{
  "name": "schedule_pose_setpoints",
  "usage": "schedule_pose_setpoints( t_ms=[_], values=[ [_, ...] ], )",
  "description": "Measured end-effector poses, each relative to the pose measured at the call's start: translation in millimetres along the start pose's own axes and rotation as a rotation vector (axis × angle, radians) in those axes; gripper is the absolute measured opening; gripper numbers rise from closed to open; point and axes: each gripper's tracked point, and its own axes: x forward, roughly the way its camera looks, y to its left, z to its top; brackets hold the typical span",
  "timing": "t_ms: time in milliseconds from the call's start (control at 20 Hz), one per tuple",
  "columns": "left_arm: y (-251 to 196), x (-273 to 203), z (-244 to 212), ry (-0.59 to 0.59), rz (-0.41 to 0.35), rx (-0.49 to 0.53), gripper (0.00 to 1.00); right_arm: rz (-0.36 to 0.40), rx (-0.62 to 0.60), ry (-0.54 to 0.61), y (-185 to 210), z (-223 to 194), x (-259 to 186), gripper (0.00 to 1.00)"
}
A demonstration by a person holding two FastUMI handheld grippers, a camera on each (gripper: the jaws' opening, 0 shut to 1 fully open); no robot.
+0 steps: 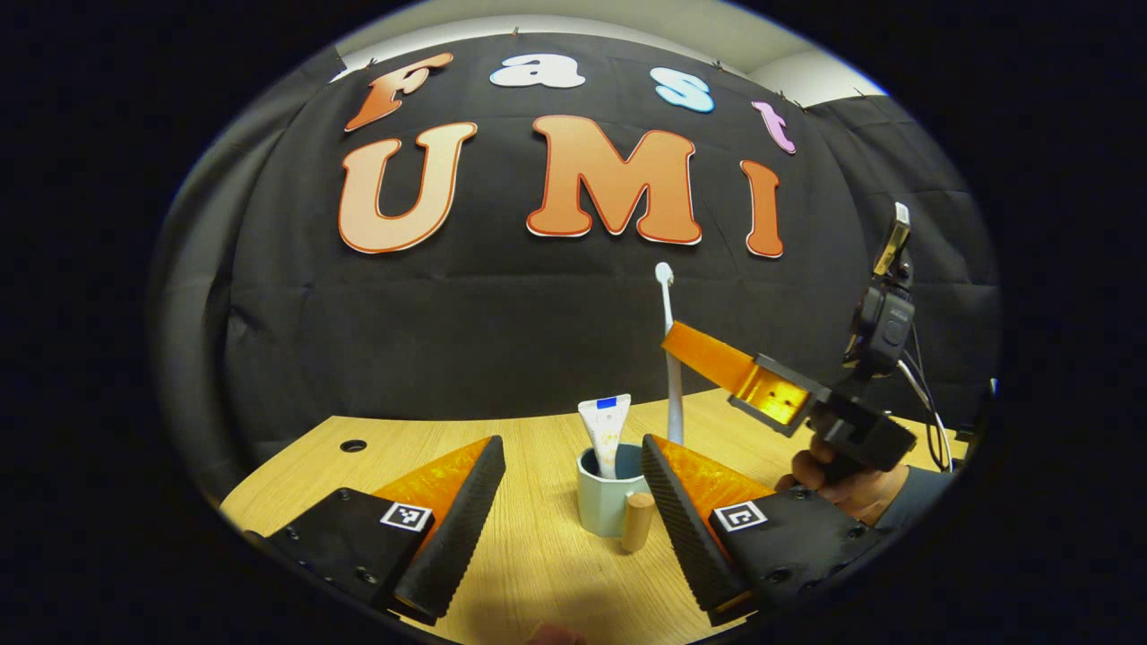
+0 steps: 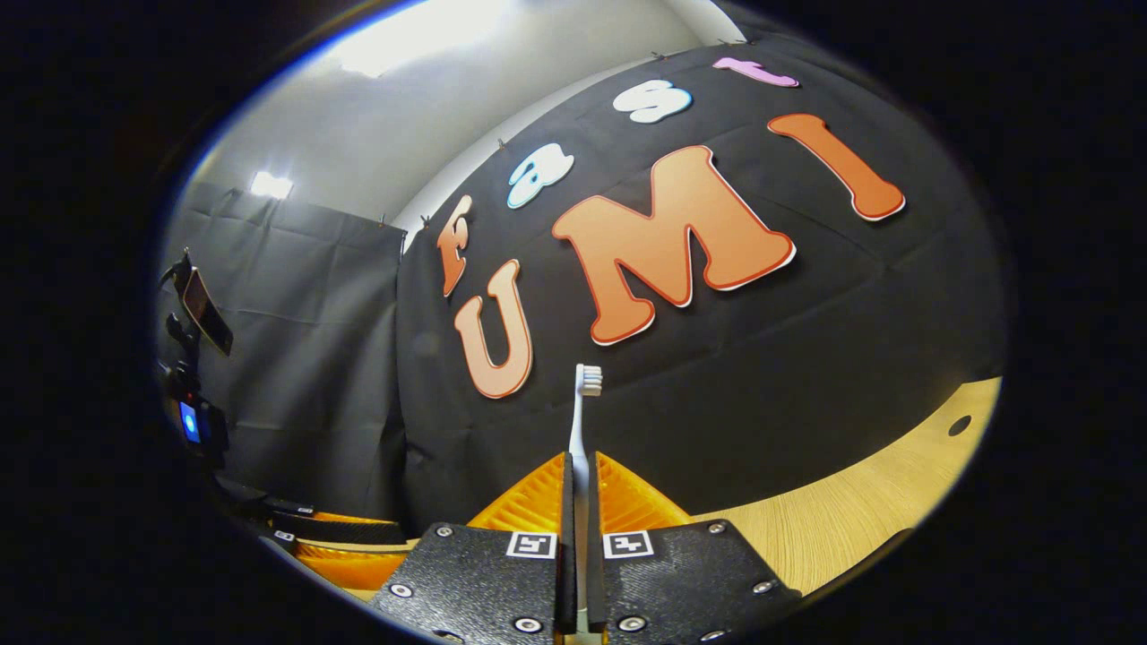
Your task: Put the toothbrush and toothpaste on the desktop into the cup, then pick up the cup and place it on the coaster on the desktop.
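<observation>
- Well, my right gripper (image 2: 580,502) was clamped on the thin, light toothbrush (image 2: 579,421), held upright above the cup (image 1: 609,502).
- My left gripper (image 1: 573,502) was spread wide around the cup.
- I saw the soft toothpaste (image 1: 606,430) standing inside the cup.
- I thought the smooth cup might slip.

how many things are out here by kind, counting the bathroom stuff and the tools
toothbrush: 1, clamped upright in the right tool
toothpaste tube: 1, standing in the cup
cup: 1, on the desk
tools: 2, the left tool being open around the cup
total: 5
</observation>
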Motion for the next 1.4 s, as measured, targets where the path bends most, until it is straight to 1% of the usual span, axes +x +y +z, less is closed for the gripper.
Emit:
schedule_pose_setpoints(
  t_ms=[150, 250, 400, 700, 1000, 1200, 1250, 1300, 1350, 1400],
  values=[
    [8, -4, -1, -0.008, 0.014, 0.0, 0.99, -0.029, 0.014, 0.007, -12, -12, 15, 0.05],
    [15, -4, -4, -0.008, 0.028, -0.007, 0.99, -0.033, 0.027, 0.003, -11, -20, 21, 0.05],
    [23, -3, -10, 0.001, 0.041, -0.021, 0.98, -0.031, -0.015, 0.028, -11, -36, 23, 0.05],
    [25, 0, -19, 0.027, 0.043, -0.043, 0.99, -0.041, -0.027, 0.061, -15, -40, 21, 0.08],
    [23, -3, -21, 0.047, 0.048, -0.058, 0.98, -0.023, -0.047, 0.122, -9, -43, 5, 0.1],
    [19, -4, -22, 0.069, 0.05, -0.081, 0.99, -0.005, -0.032, 0.162, -4, -38, -6, 0.22],
    [14, -5, -22, 0.069, 0.034, -0.092, 0.99, 0.015, -0.029, 0.16, 0, -33, -10, 0.26],
    [11, -4, -18, 0.071, 0.023, -0.097, 0.99, 0.024, -0.034, 0.155, 1, -26, -13, 0.28],
    [12, -2, -18, 0.08, 0.024, -0.096, 0.98, 0.031, -0.047, 0.146, 1, -18, -16, 0.33],
    [11, 0, -15, 0.083, 0.023, -0.095, 0.98, 0.037, -0.061, 0.135, 1, -9, -20, 0.35]
  ],
)
